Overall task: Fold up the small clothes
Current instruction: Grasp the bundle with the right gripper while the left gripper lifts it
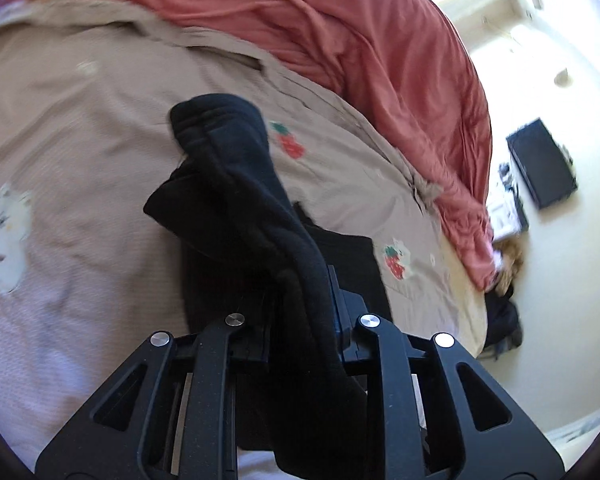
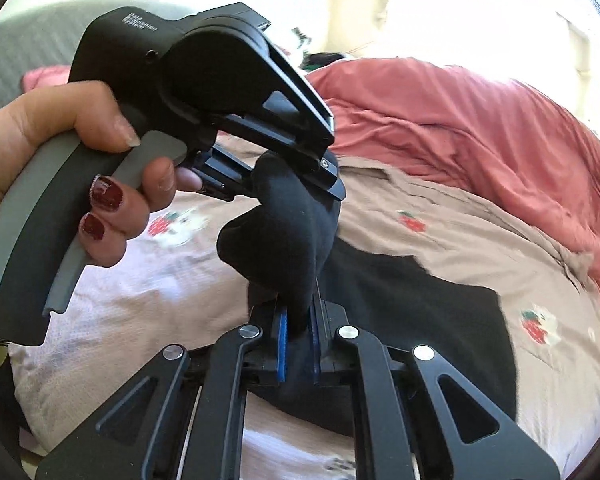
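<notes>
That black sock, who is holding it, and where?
Both grippers hold the black sock. The right gripper pinches its lower end; the left gripper pinches its upper end.

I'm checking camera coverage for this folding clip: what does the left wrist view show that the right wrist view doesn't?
Only the left wrist view shows the dark flat box on the pale floor beside the bed.

Only the right wrist view shows the person's hand with red nails gripping the left gripper, and the right gripper shut on the black garment.

Both show that garment, the strawberry-print sheet and the red duvet.
</notes>
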Demonstrator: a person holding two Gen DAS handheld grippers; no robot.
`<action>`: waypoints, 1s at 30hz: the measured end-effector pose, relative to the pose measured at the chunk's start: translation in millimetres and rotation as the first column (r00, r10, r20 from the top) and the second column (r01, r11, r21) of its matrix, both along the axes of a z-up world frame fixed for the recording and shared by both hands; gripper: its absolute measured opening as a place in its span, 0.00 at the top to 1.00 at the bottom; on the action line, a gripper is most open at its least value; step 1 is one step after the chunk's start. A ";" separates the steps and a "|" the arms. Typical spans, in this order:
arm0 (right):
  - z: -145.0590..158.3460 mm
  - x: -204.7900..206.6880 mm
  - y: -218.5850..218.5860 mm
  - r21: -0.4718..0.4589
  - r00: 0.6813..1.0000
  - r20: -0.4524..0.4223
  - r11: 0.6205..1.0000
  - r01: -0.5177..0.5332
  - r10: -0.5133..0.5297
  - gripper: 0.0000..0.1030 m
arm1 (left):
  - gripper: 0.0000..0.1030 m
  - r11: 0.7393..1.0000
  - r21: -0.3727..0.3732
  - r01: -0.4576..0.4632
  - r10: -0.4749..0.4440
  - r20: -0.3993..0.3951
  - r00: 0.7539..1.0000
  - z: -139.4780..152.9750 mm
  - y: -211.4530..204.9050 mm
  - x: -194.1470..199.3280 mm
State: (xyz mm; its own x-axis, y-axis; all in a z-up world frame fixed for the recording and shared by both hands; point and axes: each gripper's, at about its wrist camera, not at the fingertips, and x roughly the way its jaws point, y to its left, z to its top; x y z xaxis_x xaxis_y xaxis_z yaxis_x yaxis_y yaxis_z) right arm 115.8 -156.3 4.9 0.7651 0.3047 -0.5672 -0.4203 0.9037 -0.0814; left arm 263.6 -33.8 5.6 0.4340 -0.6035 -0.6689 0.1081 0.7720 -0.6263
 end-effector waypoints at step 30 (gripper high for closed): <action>-63.2 0.5 -176.4 0.374 0.798 -0.534 0.770 0.518 -0.278 0.88 | 0.64 0.959 0.278 0.063 -0.072 0.022 0.997 -6.7 -112.8 -3.6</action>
State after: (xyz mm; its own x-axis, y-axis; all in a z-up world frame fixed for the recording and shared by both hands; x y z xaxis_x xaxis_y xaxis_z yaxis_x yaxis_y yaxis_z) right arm 116.3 -332.7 -58.2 0.5940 0.3483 -0.7251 0.1073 0.8590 0.5006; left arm 260.0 -146.6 -1.1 0.4225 -0.4254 -0.8003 0.1820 0.9048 -0.3849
